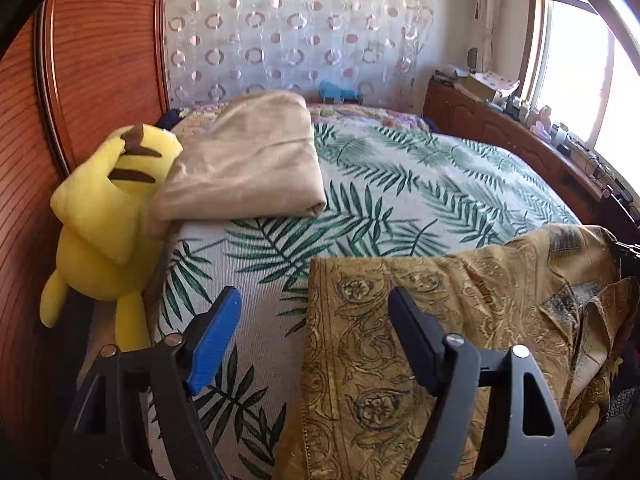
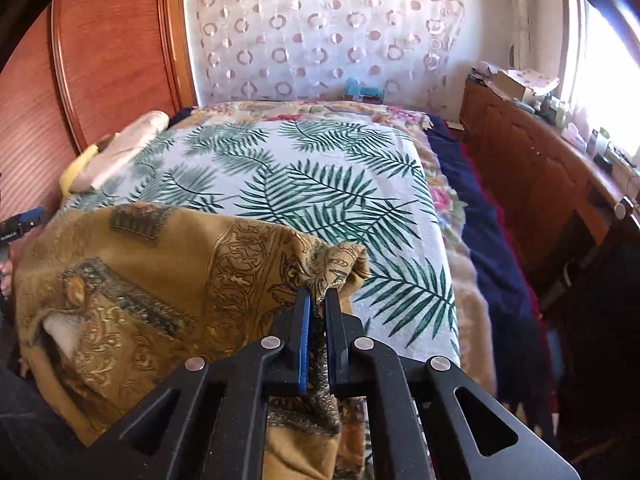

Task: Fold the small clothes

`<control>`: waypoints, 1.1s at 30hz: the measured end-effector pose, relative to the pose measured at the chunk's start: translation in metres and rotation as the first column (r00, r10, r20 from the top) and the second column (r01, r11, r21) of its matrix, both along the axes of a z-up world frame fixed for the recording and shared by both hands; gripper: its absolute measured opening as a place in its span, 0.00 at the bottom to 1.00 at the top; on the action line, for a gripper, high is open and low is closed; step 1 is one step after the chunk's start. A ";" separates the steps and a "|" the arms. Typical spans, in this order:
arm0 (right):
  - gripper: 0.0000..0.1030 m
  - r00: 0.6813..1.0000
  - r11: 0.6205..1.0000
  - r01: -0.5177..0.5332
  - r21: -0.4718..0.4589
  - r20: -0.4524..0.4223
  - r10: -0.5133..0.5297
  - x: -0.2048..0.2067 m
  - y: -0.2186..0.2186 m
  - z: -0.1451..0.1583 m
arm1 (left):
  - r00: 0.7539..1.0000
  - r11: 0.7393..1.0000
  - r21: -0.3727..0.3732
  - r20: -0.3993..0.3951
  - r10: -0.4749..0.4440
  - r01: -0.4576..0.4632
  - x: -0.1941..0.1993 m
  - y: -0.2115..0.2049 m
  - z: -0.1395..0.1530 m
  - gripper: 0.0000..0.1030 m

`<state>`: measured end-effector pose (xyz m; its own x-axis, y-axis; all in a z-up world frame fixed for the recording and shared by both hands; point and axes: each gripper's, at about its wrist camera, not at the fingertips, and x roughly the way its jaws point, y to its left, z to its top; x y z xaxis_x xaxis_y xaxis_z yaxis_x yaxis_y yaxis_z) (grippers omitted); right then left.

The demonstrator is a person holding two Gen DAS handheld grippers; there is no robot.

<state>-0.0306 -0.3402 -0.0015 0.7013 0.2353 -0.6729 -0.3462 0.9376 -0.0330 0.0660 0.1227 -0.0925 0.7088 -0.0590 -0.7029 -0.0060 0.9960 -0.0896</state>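
Where the bed fills both wrist views, its top layer is a white coverlet (image 1: 420, 184) printed with green palm fronds, lying smooth over a floral blanket (image 2: 440, 200) and a dark blue layer (image 2: 496, 280) that show along one side. A folded beige cloth (image 1: 244, 164) rests on the coverlet near the reddish wooden headboard (image 1: 92, 60), partly overlapping a yellow plush toy (image 1: 108, 216) that leans between bed and headboard. Behind the bed hangs a sheer curtain (image 1: 288, 28) patterned with rings and ovals; a small blue object (image 1: 334, 92), too blurred to identify, sits at its foot. A low wooden cabinet (image 1: 516, 140) runs under the bright window (image 1: 580, 60), its top crowded with boxes and small items. The task garment, an ochre shirt (image 1: 400, 340) with dark scrollwork, lies at the near edge of the bed, on the coverlet. The left gripper (image 1: 314, 312) stands wide open, one finger over bare coverlet and the other over the shirt's straight edge, gripping nothing. The right gripper (image 2: 318, 300) is closed, its blue-lined pads pinching a raised fold of the shirt.
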 end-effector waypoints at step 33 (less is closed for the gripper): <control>0.08 0.987 0.994 -0.103 0.017 -0.122 0.105 0.043 0.016 -0.030 | 0.993 0.995 -0.025 -0.069 -0.099 0.098 0.004 -0.014 -0.008 0.07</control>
